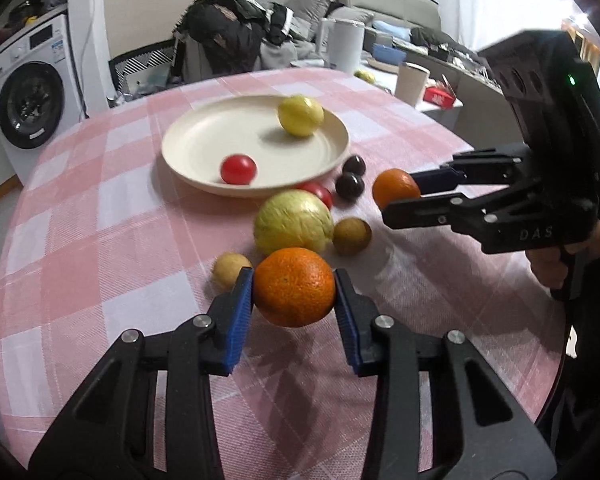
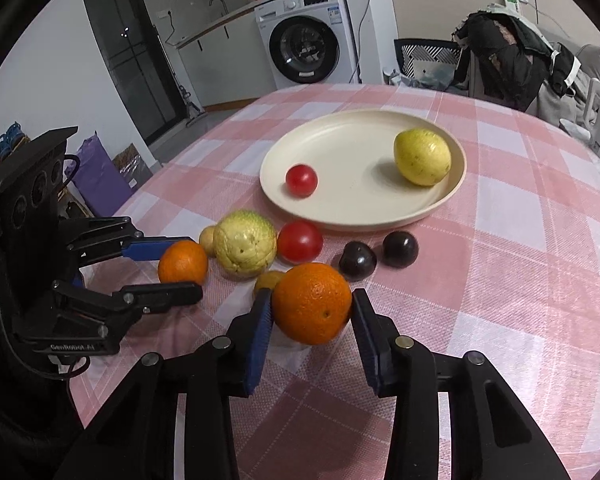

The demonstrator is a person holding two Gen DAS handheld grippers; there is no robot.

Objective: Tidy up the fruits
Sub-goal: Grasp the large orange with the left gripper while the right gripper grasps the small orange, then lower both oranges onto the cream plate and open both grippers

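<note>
My left gripper (image 1: 294, 288) is shut on an orange (image 1: 294, 286), held just above the pink checked tablecloth. My right gripper (image 2: 310, 304) is shut on a second orange (image 2: 311, 303); it also shows in the left wrist view (image 1: 398, 194). The cream plate (image 1: 204, 148) holds a yellow lemon (image 1: 301, 115) and a red tomato (image 1: 238, 169). On the cloth in front of the plate lie a large yellow-green fruit (image 1: 293, 222), another tomato (image 1: 318, 193), two dark plums (image 1: 350, 185), a brown kiwi-like fruit (image 1: 352, 236) and a small yellow fruit (image 1: 230, 270).
The round table's edge curves close on the left and near side. Behind it stand a chair draped with dark clothes (image 1: 224, 40), a white kettle (image 1: 346, 46), a cup (image 1: 411, 82) and a washing machine (image 1: 28, 92).
</note>
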